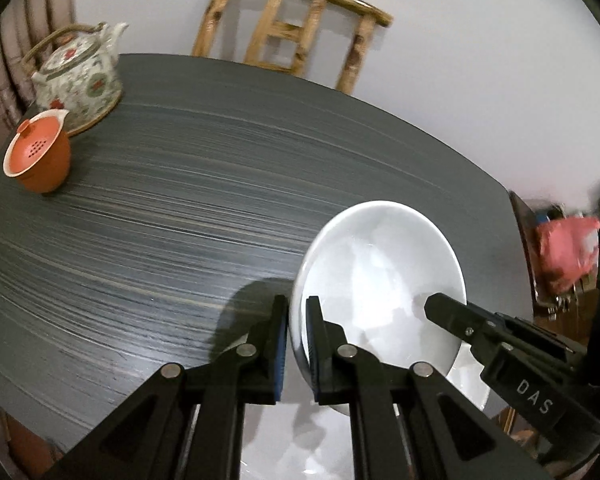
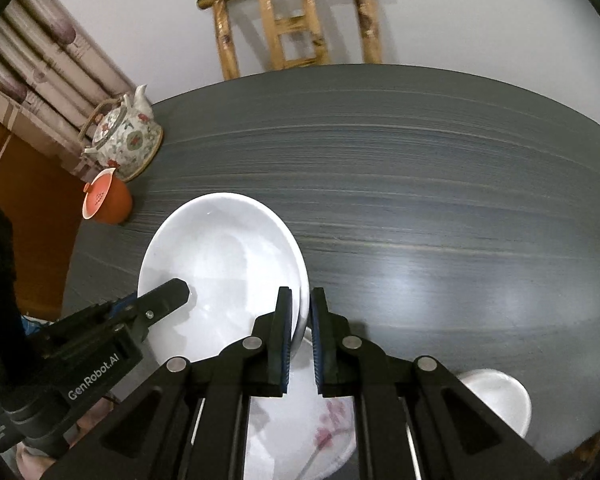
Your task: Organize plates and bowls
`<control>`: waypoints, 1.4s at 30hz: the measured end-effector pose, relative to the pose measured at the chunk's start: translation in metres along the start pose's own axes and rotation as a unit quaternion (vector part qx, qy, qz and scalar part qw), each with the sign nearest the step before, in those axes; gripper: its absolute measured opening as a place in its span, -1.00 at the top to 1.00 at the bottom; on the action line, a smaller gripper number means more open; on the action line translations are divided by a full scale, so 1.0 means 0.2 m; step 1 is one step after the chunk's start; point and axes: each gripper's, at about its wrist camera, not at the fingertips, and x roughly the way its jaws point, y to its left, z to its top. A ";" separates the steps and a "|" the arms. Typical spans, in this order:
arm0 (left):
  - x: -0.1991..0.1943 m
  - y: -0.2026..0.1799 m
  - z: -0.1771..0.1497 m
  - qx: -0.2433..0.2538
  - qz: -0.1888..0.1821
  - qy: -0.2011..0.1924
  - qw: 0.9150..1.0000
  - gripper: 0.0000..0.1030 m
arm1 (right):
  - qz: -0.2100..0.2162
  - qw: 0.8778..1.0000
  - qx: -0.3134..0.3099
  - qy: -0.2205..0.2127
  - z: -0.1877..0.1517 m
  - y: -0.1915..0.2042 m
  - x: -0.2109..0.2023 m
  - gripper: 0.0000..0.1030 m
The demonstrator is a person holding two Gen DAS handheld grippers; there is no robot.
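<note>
From the left wrist view, the left gripper (image 1: 298, 344) is seen pinching the near-left rim of a white plate (image 1: 380, 276), its blue-lined pads pressed against either side of the rim. The plate is held tilted above a dark grey table (image 1: 180, 208), over which a shadow is cast just left of the fingers. The right gripper (image 1: 440, 308) is seen entering from the right, its tip laid over the plate's opposite rim. Below the held plate, part of another white dish (image 1: 470, 384) can be made out. At the far left of the table a floral teapot (image 1: 78, 76) is set on a round mat, with an orange lidded cup (image 1: 38, 156) just in front of it. A wooden chair (image 1: 296, 28) is placed behind the table against a pale wall. From the right wrist view, the right gripper (image 2: 300, 344) is seen clamped on the plate's (image 2: 220, 264) right rim, while the left gripper (image 2: 172, 292) reaches in from the left with its tip over the other rim. Beneath the fingers a dish with a pink flower pattern (image 2: 324, 436) is partly visible, and a small white bowl (image 2: 500, 400) is seen at the lower right. The teapot (image 2: 126, 136) and the orange cup (image 2: 106, 198) are found at the table's left edge, with the chair (image 2: 296, 20) behind.
</note>
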 end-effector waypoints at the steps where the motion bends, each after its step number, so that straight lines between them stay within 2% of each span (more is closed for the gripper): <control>1: -0.01 -0.04 -0.01 0.007 -0.001 0.000 1.000 0.83 | -0.002 1.000 0.004 -0.002 -0.02 -0.03 -0.03 0.82; 12: -0.05 -0.43 -0.18 0.055 -0.027 0.016 0.998 0.83 | -0.012 0.998 0.055 -0.021 -0.23 -0.34 -0.31 0.81; 20: 0.01 -0.64 -0.33 0.087 -0.030 0.041 0.995 0.83 | -0.027 0.996 0.086 -0.019 -0.40 -0.55 -0.41 0.81; 32: 0.13 -0.80 -0.45 0.113 -0.016 0.061 0.992 0.83 | -0.035 0.992 0.118 -0.007 -0.55 -0.75 -0.39 0.82; 42: 0.25 -0.78 -0.48 0.113 -0.005 0.081 0.990 0.83 | -0.031 0.991 0.131 0.000 -0.57 -0.82 -0.33 0.81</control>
